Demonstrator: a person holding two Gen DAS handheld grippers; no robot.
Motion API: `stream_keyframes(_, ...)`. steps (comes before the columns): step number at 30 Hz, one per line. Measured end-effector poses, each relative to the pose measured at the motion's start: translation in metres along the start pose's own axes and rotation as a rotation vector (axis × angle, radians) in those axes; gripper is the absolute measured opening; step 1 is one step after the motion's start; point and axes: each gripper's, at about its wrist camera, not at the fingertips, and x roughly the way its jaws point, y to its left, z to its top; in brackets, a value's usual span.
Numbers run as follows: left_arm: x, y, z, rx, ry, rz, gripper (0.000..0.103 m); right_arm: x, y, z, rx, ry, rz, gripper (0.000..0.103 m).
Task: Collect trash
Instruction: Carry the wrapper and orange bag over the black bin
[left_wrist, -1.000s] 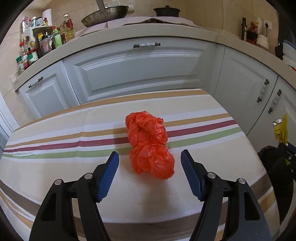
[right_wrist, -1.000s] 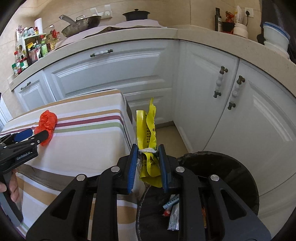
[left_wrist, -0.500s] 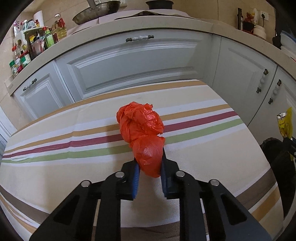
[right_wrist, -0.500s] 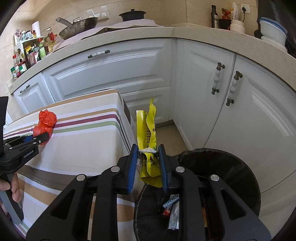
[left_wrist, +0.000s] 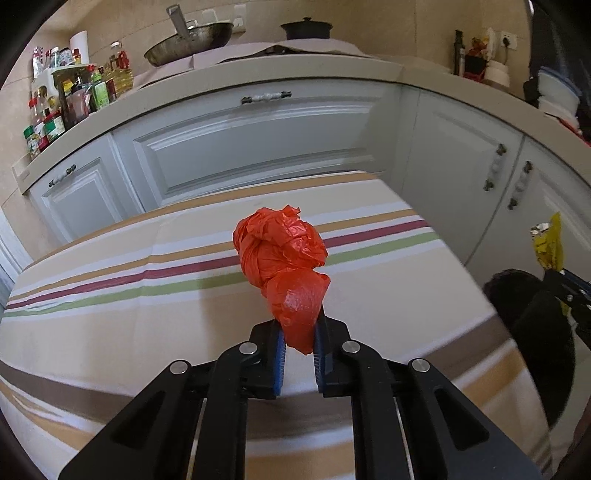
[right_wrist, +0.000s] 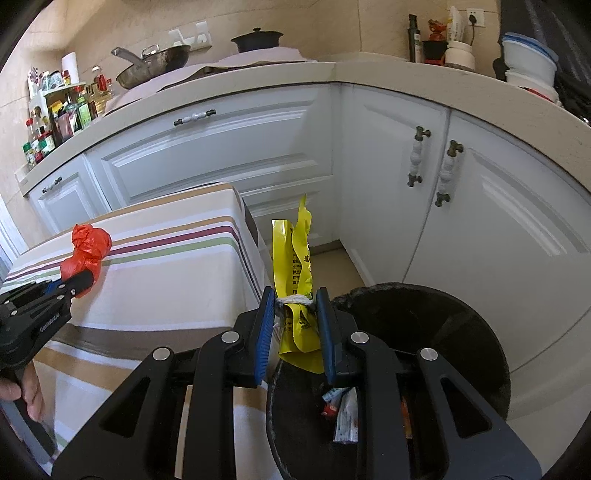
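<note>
Grip check: your left gripper (left_wrist: 298, 345) is closing, blue pads (left_wrist: 279, 350) squeezing the low end of the crumpled red bag (left_wrist: 284, 266); rest of bag sticks out fwd above the striped tablecloth (left_wrist: 147, 321). Can't tell if the bag's far end touches the cloth. Your right gripper (right_wrist: 295, 325) is pinched narrow on a yellow wrapper (right_wrist: 293, 258) w/ white string, held upright at the near rim of the black bin (right_wrist: 461, 325). Scraps lie inside the bin.
</note>
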Motion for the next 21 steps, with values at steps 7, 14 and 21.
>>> stream_keyframes(7, -0.031, -0.022, -0.007, 0.030, -0.042, -0.045, 0.012, -0.030, -0.014, -0.010, 0.027, -0.026, -0.025, 0.022)
stream_keyframes(14, -0.064, -0.048, -0.014, 0.058, -0.084, -0.100, 0.012, -0.060, -0.029, -0.022, 0.053, -0.051, -0.049, 0.022)
stream_keyframes(21, -0.093, -0.078, -0.025, 0.094, -0.125, -0.159, 0.012, -0.092, -0.048, -0.038, 0.076, -0.077, -0.082, 0.022)
